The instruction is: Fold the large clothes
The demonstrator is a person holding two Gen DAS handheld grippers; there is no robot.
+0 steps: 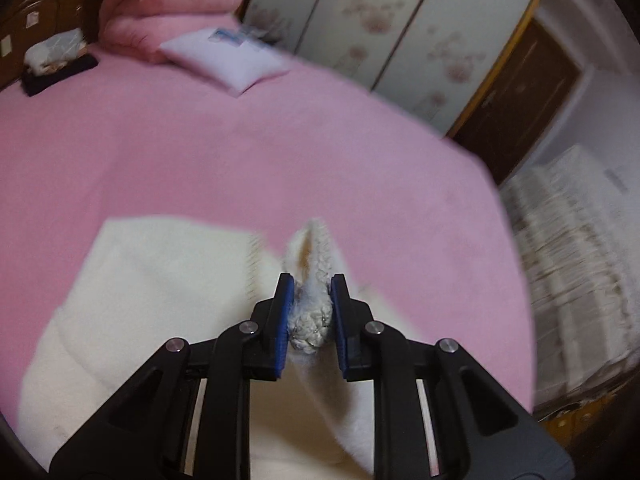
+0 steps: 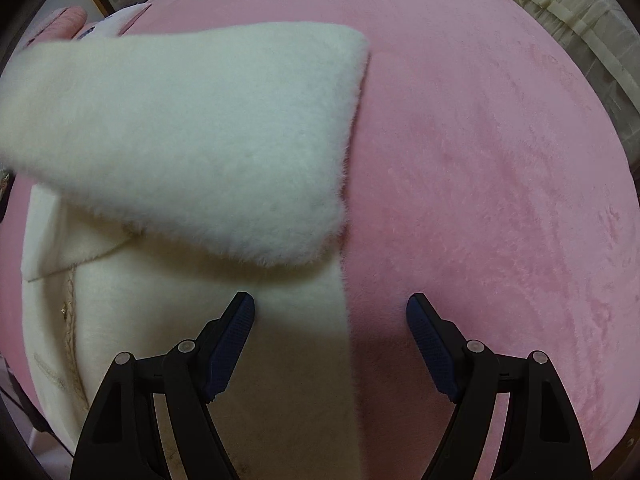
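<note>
- The left gripper [image 1: 311, 286] has its blue pads clamped on a bunched fold of the cream fleece coat [image 1: 152, 280], and the pinched edge stands up in a peak above the bed.
- The right gripper [image 2: 330, 304] hangs with its jaws wide apart and nothing between them; its left finger sits over the coat's straight edge, its right finger over bare sheet.
- The coat lies spread on the near part of the bed, and a broad fluffy flap [image 2: 192, 136] of it is raised across the body of the garment.
- A braided trim [image 2: 72, 320] runs down the coat near its left side.
- The pink sheet [image 2: 500, 180] covers the bed, plush and bare beyond the coat.
- Towards the far corner lie a white pillow [image 1: 228, 58], a stack of folded pink quilts [image 1: 168, 4] and a dark folded cloth [image 1: 60, 74], well apart from the coat.
- A wooden headboard [image 1: 28, 16] rises behind them.
- Floral wardrobe doors [image 1: 360, 20] and a brown door [image 1: 520, 96] line the wall, with a pale ruffled cover [image 1: 572, 240] beside the bed.
</note>
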